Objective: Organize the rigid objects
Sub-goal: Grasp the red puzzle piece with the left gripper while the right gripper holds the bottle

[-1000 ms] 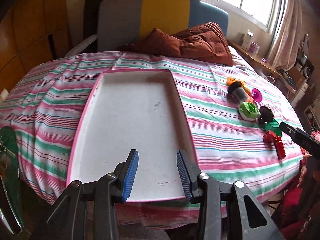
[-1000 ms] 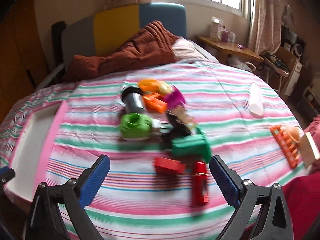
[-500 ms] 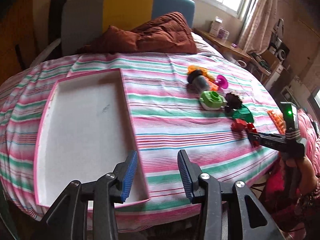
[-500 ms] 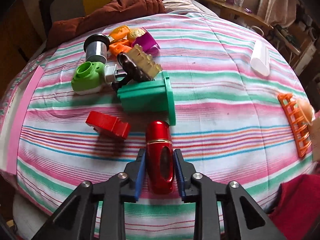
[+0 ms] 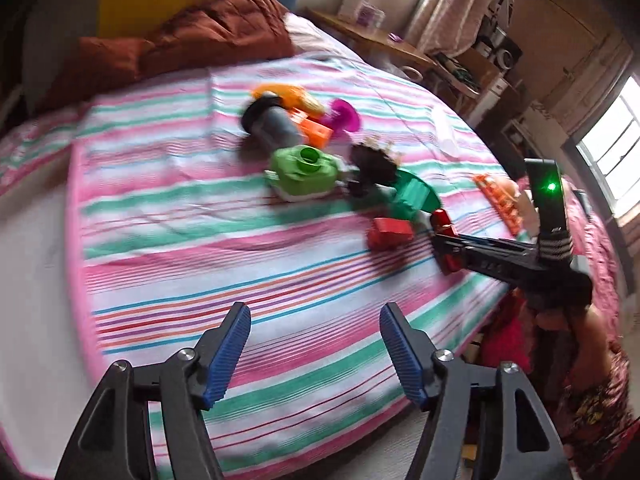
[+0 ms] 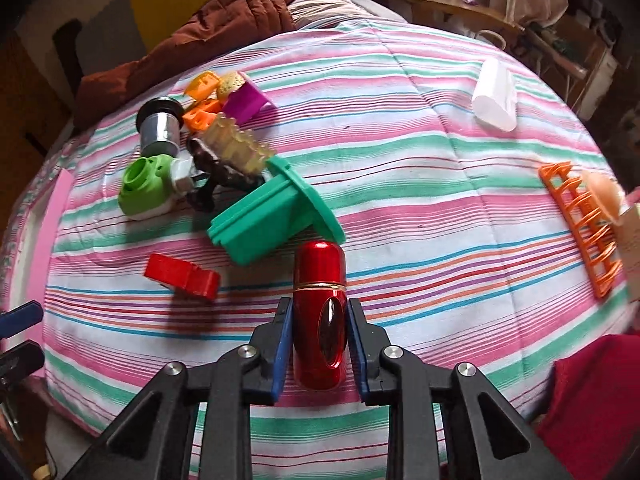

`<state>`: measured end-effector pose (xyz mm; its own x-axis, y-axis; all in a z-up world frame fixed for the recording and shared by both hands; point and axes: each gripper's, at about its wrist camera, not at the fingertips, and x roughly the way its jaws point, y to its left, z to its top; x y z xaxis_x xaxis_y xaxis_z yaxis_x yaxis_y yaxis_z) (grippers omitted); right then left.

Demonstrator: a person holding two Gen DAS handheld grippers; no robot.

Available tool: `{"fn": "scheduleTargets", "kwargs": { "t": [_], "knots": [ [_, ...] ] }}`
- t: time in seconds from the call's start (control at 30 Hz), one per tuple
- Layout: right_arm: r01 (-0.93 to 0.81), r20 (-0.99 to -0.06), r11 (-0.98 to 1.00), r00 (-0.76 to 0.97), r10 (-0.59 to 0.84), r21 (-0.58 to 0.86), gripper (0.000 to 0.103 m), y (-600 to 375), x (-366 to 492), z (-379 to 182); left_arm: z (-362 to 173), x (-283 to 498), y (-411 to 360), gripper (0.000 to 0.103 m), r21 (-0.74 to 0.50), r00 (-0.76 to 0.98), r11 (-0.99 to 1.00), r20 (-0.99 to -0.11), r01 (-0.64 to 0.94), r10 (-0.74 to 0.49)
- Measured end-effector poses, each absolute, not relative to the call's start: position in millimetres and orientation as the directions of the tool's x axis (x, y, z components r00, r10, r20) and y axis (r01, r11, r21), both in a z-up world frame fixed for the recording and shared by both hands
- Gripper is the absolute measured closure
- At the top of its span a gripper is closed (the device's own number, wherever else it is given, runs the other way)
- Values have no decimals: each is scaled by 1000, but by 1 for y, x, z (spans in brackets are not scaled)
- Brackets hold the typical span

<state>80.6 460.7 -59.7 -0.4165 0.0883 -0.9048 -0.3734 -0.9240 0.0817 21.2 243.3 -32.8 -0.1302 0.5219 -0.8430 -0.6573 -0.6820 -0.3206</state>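
Right gripper (image 6: 320,340) fingers clamp the red cylinder (image 6: 320,312), green cup (image 6: 272,220) at its 11 o'clock; left gripper (image 5: 316,350) fingers spread wide, gripping nothing

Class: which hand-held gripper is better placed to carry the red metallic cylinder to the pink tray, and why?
Right: the right hand-held gripper already clamps the red metallic cylinder. The left hand-held gripper is open, holding nothing.

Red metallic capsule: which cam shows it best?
Right wrist: the red metallic capsule fills centre frame, sharp, clamped between the right gripper fingers. The left wrist view shows only a blurred end of it past that gripper.
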Motion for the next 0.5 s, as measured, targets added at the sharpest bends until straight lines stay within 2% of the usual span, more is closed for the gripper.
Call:
{"fn": "scheduleTargets", "kwargs": {
  "t": [0.1,0.3,0.5],
  "knots": [
    [-401,-905,-911,-417,86,98,77,471,80,-59,-32,25,271,35,-318,-134,-658,-831,-682,540],
    [-432,-906,-893,-417,73,127,77,481,84,-59,-33,19,335,35,-222,-193,-648,-841,-729,505],
    [-438,-905,-887,-422,60,145,77,483,82,-57,-53,2,351,36,-188,-201,-680,-870,-708,450]
  ]
}}
